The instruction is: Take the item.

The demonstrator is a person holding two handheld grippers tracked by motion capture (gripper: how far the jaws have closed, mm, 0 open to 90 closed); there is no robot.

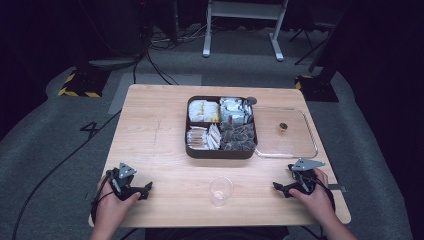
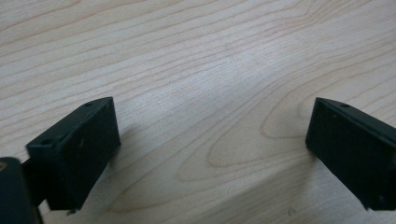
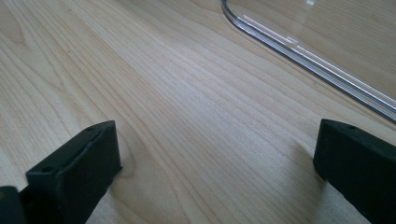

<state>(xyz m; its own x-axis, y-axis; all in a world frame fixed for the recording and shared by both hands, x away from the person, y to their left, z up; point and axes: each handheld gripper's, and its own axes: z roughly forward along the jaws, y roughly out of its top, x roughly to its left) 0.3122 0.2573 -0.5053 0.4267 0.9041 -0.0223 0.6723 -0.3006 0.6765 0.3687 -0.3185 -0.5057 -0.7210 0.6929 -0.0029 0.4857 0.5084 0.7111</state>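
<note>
A dark brown box [image 1: 221, 151] with four compartments of wrapped snacks sits at the table's middle back. Its clear lid [image 1: 286, 134] lies flat to the right, a small brown knob [image 1: 283, 129] on it. A clear plastic cup [image 1: 220, 190] stands upright near the front edge. My left gripper [image 1: 146, 189] rests on the table at the front left, open, with bare wood between its jaws [image 2: 210, 140]. My right gripper [image 1: 278, 187] rests at the front right, open too, nothing between its jaws [image 3: 215, 154]. The lid's rim [image 3: 303, 53] lies just beyond it.
The wooden table [image 1: 150, 125] has bare wood on its left half and between the grippers and the box. Cables [image 1: 60, 165] run over the grey floor at the left. A white frame [image 1: 243, 25] stands behind the table.
</note>
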